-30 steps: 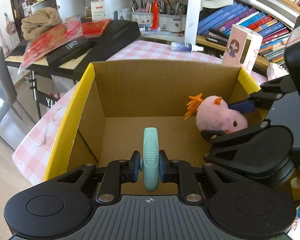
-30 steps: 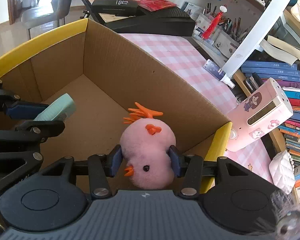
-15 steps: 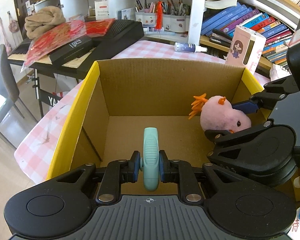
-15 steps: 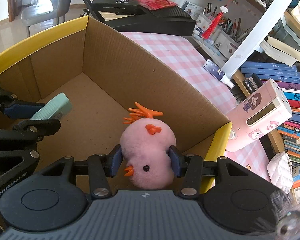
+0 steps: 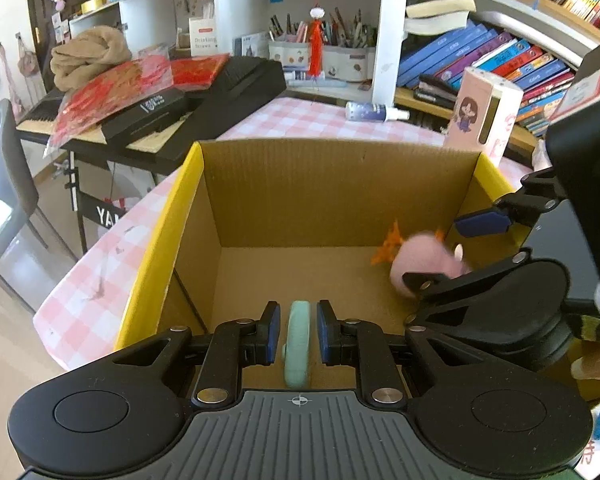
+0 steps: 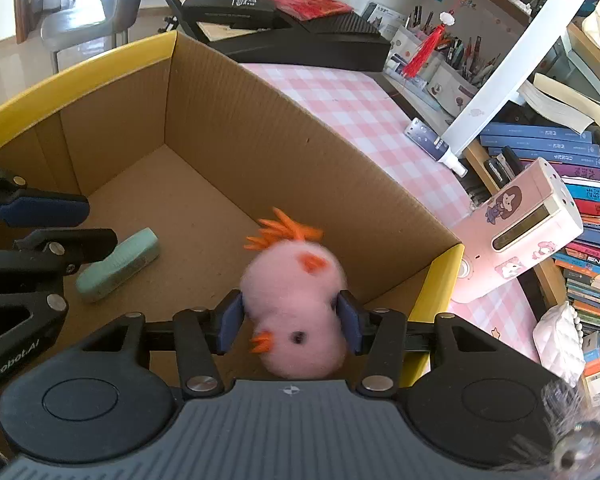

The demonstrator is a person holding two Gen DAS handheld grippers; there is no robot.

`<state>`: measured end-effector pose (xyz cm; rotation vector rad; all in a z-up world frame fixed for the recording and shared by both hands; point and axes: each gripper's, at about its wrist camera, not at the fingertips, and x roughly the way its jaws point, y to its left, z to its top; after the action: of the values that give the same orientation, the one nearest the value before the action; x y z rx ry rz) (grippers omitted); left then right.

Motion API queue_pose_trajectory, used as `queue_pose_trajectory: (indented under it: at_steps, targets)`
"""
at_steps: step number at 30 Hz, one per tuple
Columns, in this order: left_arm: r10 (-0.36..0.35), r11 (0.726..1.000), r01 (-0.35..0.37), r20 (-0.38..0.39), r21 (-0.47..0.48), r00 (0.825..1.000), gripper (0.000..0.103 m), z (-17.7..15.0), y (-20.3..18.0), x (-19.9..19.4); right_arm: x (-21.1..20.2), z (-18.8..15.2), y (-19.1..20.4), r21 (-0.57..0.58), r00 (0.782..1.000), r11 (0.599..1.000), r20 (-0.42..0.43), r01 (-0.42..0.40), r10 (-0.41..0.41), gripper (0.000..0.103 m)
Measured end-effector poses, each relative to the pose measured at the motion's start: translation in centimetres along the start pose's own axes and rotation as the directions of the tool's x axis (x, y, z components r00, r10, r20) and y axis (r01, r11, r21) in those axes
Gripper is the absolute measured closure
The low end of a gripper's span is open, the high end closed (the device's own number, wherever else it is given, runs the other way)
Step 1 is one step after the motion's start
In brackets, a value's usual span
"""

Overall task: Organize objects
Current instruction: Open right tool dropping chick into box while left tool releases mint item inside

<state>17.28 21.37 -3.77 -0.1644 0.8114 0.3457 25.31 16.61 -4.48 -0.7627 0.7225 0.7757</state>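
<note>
**Both tongs tipped downward, side by side**

My left black two-finger gripper (image 5: 297,330) points down at a slant. Its blue pads (image 5: 273,334) stand a little apart, a thin gap on each side of the mint-green ribbed plastic bar (image 5: 298,344) seen between them; no pad presses on it.

My right black gripper (image 6: 290,316) slants down just beside the left. Its jaws are opening, with the blurred pink fluffy plush chick (image 6: 296,304) between the pads. One fingertip (image 5: 596,366) of my right hand shows behind its body.

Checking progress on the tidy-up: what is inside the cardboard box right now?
Inside the cardboard box: a mint green object on the floor and a pink plush chick. The near floor is covered by the grippers.
</note>
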Motion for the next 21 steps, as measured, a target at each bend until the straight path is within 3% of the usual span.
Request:
queue_pose_trajectory:
  at_steps: [5,9,15,21]
  targets:
    - [-0.010,1.000,0.010,0.039,-0.004,0.999,0.082,0.2,0.3,-1.5,-0.5,-0.2,-1.0,0.064,1.000,0.998,0.012,-0.023,0.022,0.046]
    - [-0.015,0.999,0.016,0.066,-0.027,0.998,0.081,0.3,1.1,-2.8,-2.6,-0.4,-1.6,0.127,0.997,0.992,0.077,-0.024,0.014,0.044]
    - [-0.015,0.998,0.021,0.111,-0.052,0.994,0.078,-0.1,2.5,-5.1,-6.9,-1.1,-1.7,0.241,0.982,0.971,0.184,0.001,-0.047,0.043]
    - [-0.027,0.997,0.036,0.143,-0.061,0.989,0.074,-1.2,3.6,-7.5,-11.3,-2.5,-0.1,0.336,0.949,0.941,0.280,0.041,-0.142,0.043]
